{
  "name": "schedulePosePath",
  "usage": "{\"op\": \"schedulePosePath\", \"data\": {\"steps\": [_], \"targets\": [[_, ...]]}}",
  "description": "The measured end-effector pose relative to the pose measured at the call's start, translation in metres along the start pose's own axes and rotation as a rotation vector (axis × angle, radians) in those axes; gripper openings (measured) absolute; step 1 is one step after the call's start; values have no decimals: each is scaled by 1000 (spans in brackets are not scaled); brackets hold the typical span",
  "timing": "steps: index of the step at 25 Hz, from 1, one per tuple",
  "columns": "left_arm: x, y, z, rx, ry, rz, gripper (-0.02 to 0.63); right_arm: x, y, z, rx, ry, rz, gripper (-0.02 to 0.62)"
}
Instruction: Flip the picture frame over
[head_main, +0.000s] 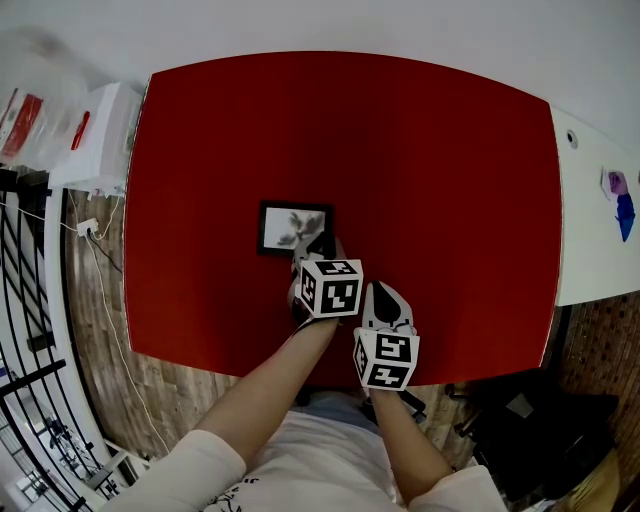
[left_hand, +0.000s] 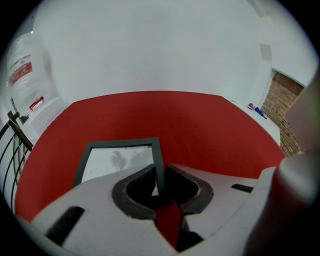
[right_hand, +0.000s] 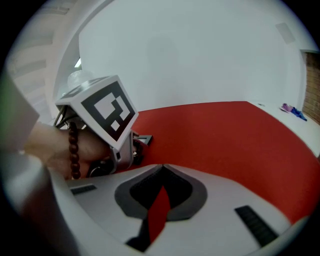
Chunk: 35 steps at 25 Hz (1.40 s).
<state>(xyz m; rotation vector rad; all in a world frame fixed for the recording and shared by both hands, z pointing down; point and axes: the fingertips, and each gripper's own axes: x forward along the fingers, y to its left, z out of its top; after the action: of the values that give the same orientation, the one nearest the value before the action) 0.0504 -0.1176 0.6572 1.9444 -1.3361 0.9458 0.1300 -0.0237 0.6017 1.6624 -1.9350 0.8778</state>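
At picture frame (left_hand: 117, 157) | left gripper (left_hand: 160, 168) pinches its rail, unseen from head view | right gripper (right_hand: 162, 168) nearby, closed, empty

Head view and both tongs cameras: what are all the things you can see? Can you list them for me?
table: one, red, fills the middle
picture frame: one, dark with a grey picture, lying picture-up on the table
counter: one, white, right of the table
small things: blue and purple, on the counter
floor: wooden, left of the table
railing: black, far left
bead bracelet: one, brown, left wrist
left tongs: white, closed on one edge of the picture frame
right tongs: white, shut, empty, beside the left tongs
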Motion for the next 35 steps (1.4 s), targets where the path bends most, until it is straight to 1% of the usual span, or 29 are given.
{"op": "schedulePosePath", "data": {"steps": [4, 7, 11, 16, 24, 27, 30, 33, 35], "targets": [[-2, -1, -1, -3, 1, -4, 74, 0, -1, -1, 0, -1, 4, 6], [-7, -5, 4, -21, -15, -27, 72, -1, -1, -1, 0, -3, 4, 6], [-20, -12, 15, -69, -38, -90, 71, 0, 0, 0, -1, -5, 7, 6], [-46, -10, 33, -145, -68, -168, 71, 1, 1, 0, 4, -7, 13, 6], [-78, -14, 56, -341, -85, -351, 71, 6, 6, 12, 2, -49, 46, 6], [-85, -13, 60, -394, -85, -416, 71, 7, 12, 18, -9, -73, 91, 6], [-89, -10, 62, -450, -88, -486, 71, 8, 23, 24, -17, -100, 162, 6], [-91, -13, 63, -539, -84, -603, 70, 7, 32, 30, -23, -130, 232, 6], [-94, -17, 65, -582, -87, -693, 69, 6, 37, 33, -48, -148, 259, 6]]}}
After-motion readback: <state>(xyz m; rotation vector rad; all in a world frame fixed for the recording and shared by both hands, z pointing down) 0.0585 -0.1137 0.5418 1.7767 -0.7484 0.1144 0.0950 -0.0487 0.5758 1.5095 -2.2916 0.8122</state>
